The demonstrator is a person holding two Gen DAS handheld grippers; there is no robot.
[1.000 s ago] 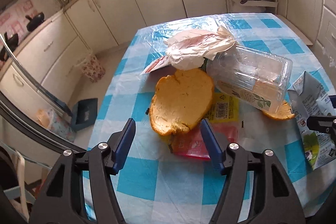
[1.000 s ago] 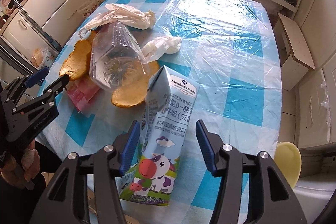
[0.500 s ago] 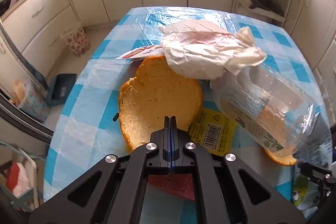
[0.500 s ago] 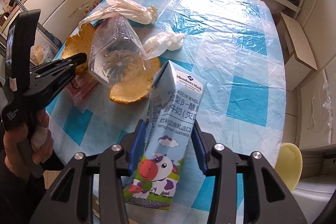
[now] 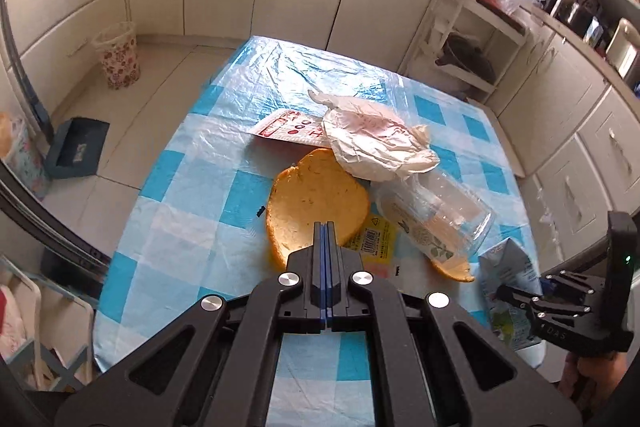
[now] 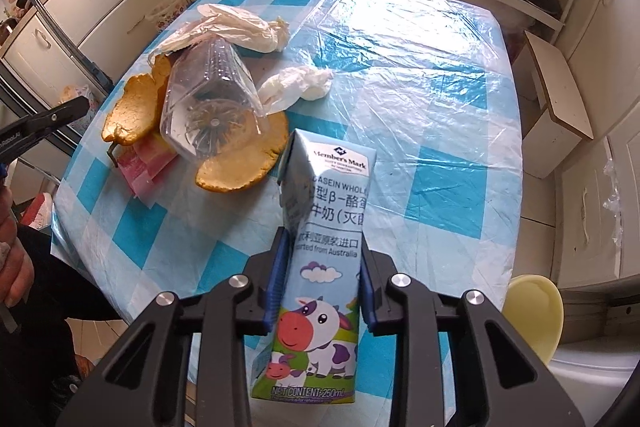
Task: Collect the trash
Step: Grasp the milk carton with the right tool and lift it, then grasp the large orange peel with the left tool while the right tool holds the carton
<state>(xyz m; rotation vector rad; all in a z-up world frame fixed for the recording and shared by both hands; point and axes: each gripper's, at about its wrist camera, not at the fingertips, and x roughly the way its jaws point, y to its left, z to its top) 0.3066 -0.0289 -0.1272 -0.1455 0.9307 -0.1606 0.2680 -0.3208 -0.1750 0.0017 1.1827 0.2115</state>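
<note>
Right gripper [image 6: 322, 279] clamped on milk carton [image 6: 320, 267], pads pressed to both sides; carton upright, blue, cow print, over checked table [image 6: 420, 99] near edge. Left gripper [image 5: 325, 227] pressed fully together, empty, above orange peel [image 5: 316, 199].

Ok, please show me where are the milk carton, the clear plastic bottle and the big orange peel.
milk carton [image 6: 326, 259], right wrist view, front face between the pads.
clear plastic bottle [image 6: 208, 95], right wrist view, its side wall.
big orange peel [image 5: 316, 195], left wrist view, middle of its inner side.
</note>
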